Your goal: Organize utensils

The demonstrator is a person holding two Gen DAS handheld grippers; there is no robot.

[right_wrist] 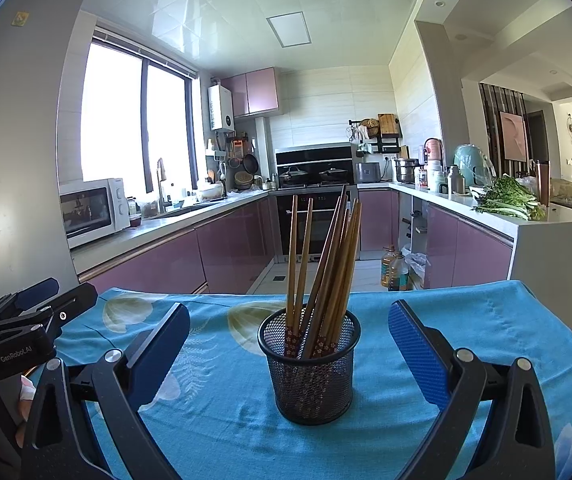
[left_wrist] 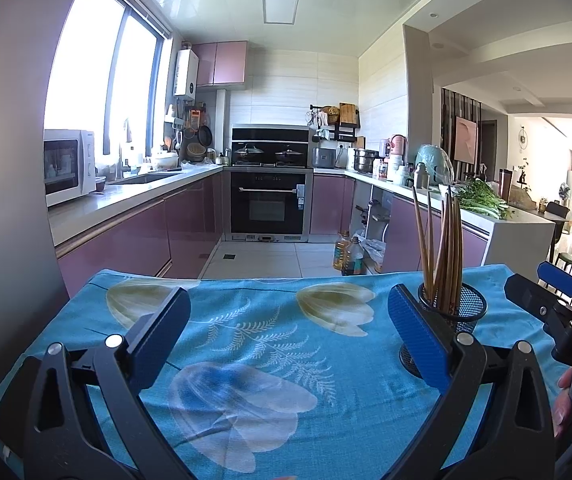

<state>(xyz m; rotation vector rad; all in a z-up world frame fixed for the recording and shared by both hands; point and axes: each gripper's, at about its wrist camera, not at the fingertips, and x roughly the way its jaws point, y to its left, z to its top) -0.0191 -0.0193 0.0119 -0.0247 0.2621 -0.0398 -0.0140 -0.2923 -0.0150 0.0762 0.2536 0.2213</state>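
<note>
Both grippers, left (left_wrist: 286, 334) and right (right_wrist: 289, 346), are held spread and empty; the cup (right_wrist: 309, 368) of chopsticks (right_wrist: 328, 268), upright on the bench (right_wrist: 466, 320), could be tipped if knocked.

black mesh cup (right_wrist: 309, 376) stands upright on the blue floral cloth, dead centre in the right wrist view. a bundle of brown wooden chopsticks (right_wrist: 328, 264) sits inside, patterned red ends down, plain tips fanning upward, two leaning apart to the left.
</note>
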